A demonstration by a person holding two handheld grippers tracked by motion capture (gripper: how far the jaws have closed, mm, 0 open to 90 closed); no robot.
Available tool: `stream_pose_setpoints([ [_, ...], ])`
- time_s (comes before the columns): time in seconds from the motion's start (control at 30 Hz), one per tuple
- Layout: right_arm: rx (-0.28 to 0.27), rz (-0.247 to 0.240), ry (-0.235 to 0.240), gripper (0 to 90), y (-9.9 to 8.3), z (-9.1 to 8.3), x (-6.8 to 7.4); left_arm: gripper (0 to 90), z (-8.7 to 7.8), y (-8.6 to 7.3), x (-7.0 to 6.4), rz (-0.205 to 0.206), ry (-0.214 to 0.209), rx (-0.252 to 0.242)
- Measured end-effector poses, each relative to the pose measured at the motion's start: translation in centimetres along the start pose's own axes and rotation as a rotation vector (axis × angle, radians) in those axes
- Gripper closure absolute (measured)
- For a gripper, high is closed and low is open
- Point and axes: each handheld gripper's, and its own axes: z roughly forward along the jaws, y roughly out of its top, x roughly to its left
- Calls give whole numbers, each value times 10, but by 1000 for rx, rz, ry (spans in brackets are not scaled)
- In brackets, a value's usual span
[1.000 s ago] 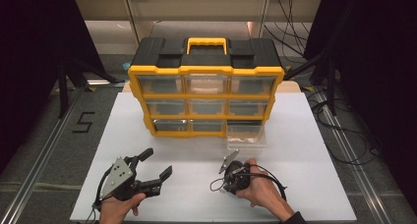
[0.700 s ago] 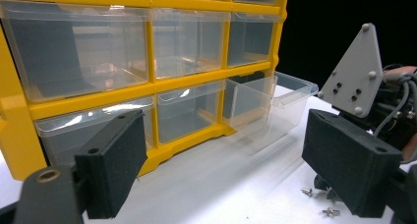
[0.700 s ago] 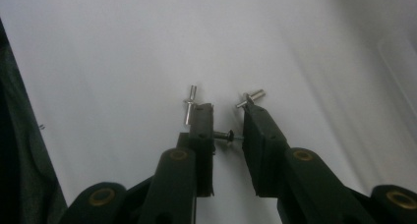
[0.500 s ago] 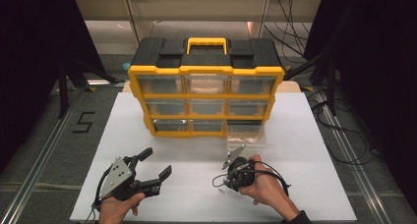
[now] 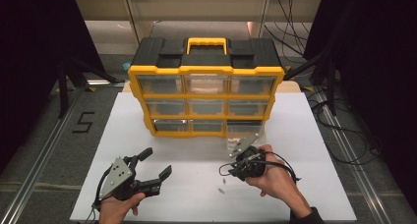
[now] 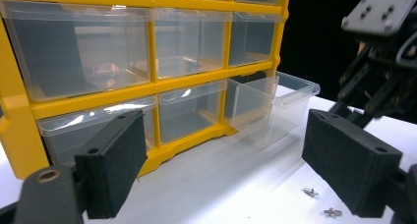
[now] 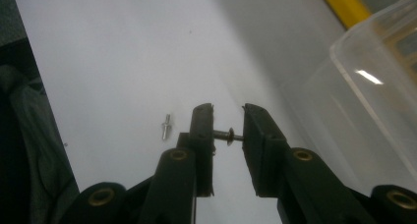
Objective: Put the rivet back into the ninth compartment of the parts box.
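Right gripper (image 7: 228, 123) — pinching small metal pin (image 7: 227, 134) | left gripper (image 6: 221, 160) — spread wide | clear plastic drawer (image 6: 275, 98) pulled out

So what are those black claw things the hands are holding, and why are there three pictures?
Those are grippers, hand-held pincers that a person squeezes. One picture is taken from above the white table; the other two come from small cameras riding on each gripper. From above, the left gripper has its jaws wide apart and holds nothing. The right gripper is pinching a tiny metal pin between its jaws. Another small pin lies loose on the table beside it. At the back stands a yellow and black organizer full of clear drawers. Its bottom right drawer is pulled out and looks empty, as far as I can tell.
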Motion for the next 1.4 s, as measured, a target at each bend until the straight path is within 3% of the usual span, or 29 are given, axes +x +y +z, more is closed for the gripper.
stream_pose_setpoints([
  [0.23, -39, -3, -26, 754, 7, -16, -6, 162, 0, 0, 0, -3, 1, 5],
  [0.27, -55, -10, -53, 754, 12, -21, -8, 161, 0, 0, 0, 1, 1, 4],
  [0.57, -105, -6, -69, 754, 24, -38, -18, 162, 0, 0, 0, 4, 2, 3],
  [0.8, -136, 15, -107, 754, 23, -44, -28, 161, 0, 0, 0, 7, 2, 0],
  [0.9, -138, 10, -102, 754, 23, -46, -33, 161, 0, 0, 0, 9, 2, -1],
  [0.93, -137, 33, -106, 754, 22, -47, -34, 162, 0, 0, 0, 10, 2, 0],
  [1.1, -167, 28, -138, 754, 18, -49, -46, 161, 0, 0, 0, 4, 1, -1],
  [1.13, -162, 46, -138, 754, 18, -50, -47, 161, 0, 0, 0, 4, 1, -1],
  [1.4, -163, 56, -159, 753, 20, -51, -60, 161, 0, 0, 0, 6, 3, 0],
])
